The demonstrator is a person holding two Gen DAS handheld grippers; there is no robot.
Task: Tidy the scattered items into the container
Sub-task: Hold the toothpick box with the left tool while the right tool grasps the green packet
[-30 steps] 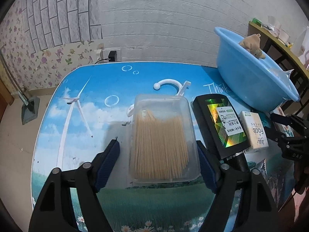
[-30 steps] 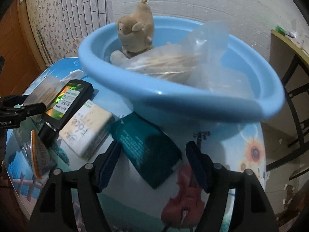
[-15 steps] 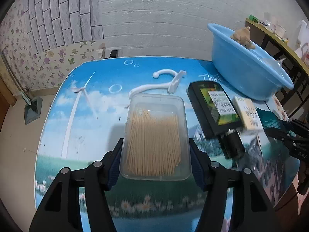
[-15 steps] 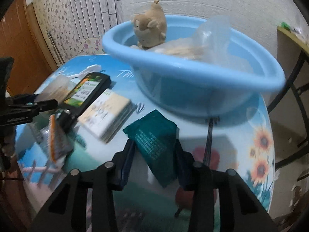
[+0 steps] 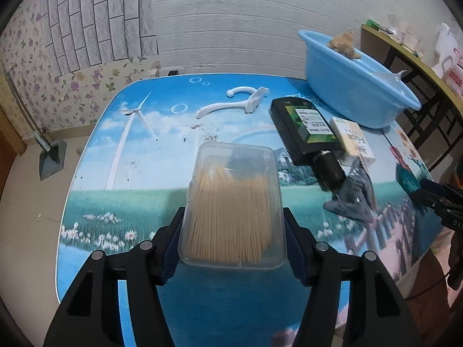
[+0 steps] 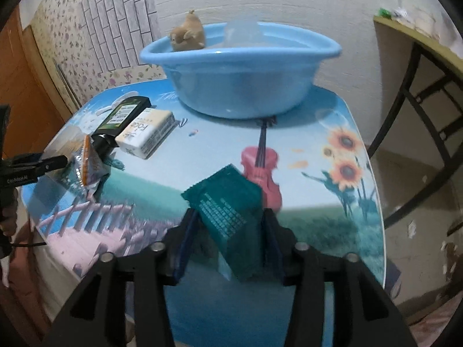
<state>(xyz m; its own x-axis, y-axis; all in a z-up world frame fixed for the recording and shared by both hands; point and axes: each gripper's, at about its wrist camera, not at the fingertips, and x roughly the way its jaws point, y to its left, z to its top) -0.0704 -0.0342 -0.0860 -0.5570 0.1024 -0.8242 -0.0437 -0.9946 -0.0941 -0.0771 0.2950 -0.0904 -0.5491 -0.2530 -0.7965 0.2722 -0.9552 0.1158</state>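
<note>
While gripped, the toothpick box (image 5: 233,211) lies lengthwise along the left gripper (image 5: 233,256).

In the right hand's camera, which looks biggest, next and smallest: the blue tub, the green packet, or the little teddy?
1. Blue tub, biggest, though farthest away.
2. Green packet, looks large partly because it sits between the right gripper's fingers, near the camera.
3. Teddy, smallest.

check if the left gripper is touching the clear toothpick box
Touching. The left wrist view shows the left gripper with both pads pressed against the sides of the toothpick box.
</note>
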